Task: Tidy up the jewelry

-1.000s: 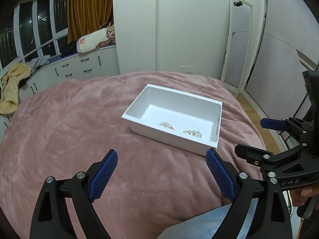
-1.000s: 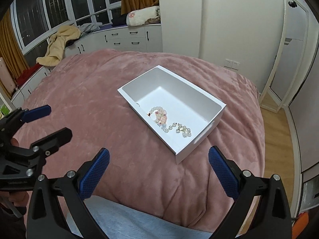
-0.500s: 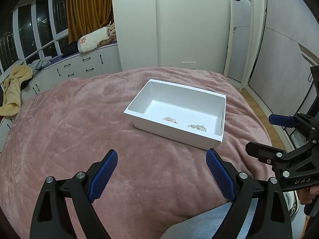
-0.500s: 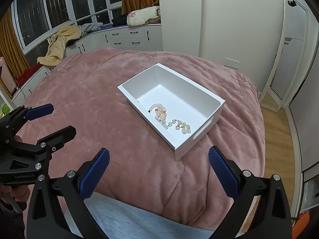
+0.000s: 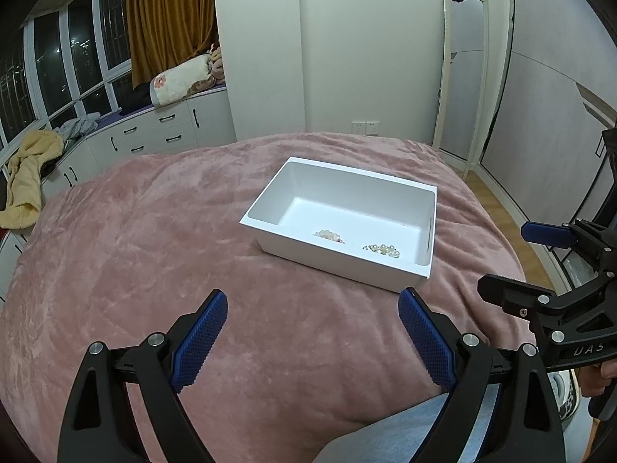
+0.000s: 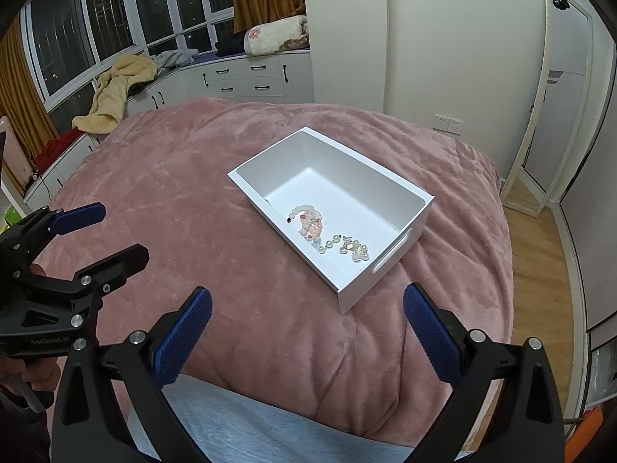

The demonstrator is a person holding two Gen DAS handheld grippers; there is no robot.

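A white open box (image 5: 430,193) (image 6: 424,202) sits on the pink bed. Inside it lie a pink and white bead bracelet (image 6: 308,221) (image 5: 327,235) and a pearl piece with small charms (image 6: 349,249) (image 5: 383,250), close together near the box's near wall. My left gripper (image 5: 312,326) is open and empty, held above the bed short of the box; it also shows at the left of the right wrist view (image 6: 104,231). My right gripper (image 6: 308,324) is open and empty, also short of the box; it also shows at the right of the left wrist view (image 5: 516,258).
The pink blanket (image 5: 135,250) covers the whole bed. White drawer cabinets (image 6: 246,77) with a yellow garment (image 6: 115,92) run under the windows. A standing mirror (image 5: 462,77) leans by the wall. Wooden floor (image 6: 540,254) lies right of the bed. Light blue fabric, apparently the person's leg (image 6: 250,424), lies below the grippers.
Both grippers have drawn back and lifted a little; the box sits farther away in both views. The jewelry and box have not moved. Both jaws stay open.
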